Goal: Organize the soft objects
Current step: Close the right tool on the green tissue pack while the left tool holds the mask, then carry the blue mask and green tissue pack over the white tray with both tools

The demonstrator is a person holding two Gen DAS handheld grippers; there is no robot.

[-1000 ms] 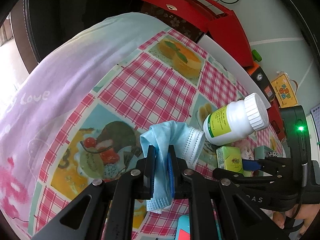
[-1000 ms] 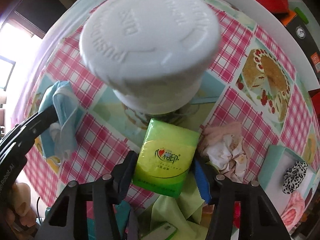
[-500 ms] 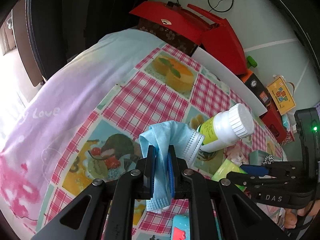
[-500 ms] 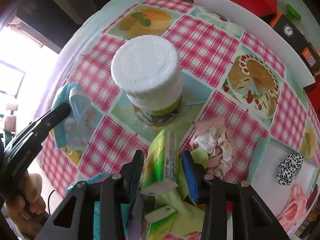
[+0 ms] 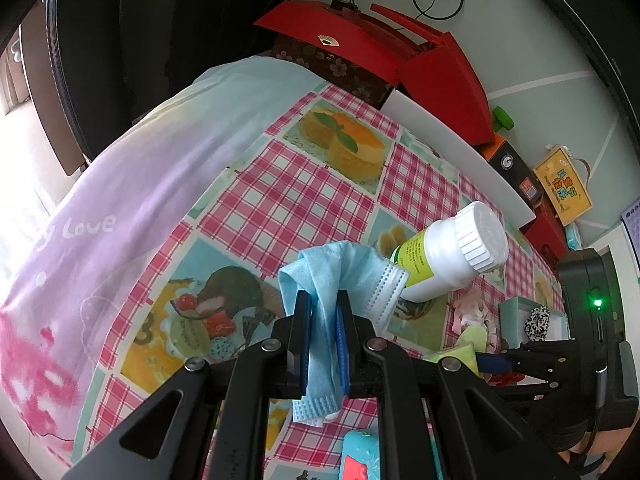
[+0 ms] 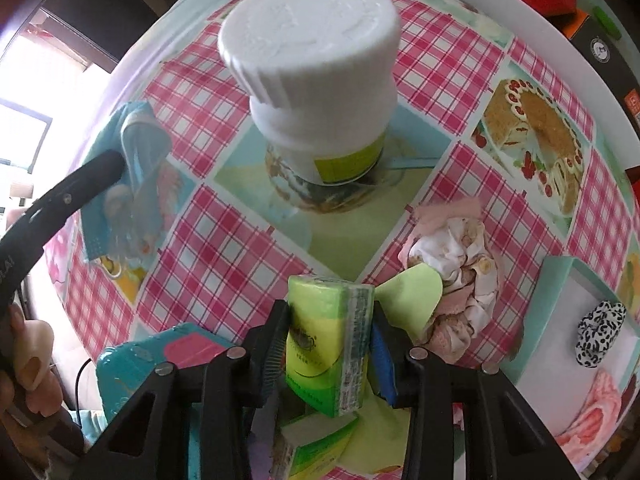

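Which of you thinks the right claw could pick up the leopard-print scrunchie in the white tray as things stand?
Probably not. The right claw is closing on a green tissue pack, so it is occupied. The scrunchie itself lies uncovered in the tray, nothing above it.

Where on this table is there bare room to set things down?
Free: the checked cloth left of the white bottle, out to the purple fabric. Crowded: right of the bottle, by the crumpled cloth and teal box.

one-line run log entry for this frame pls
left gripper: shut on face mask | right gripper: closing on tissue pack | bottle: upright on tablecloth
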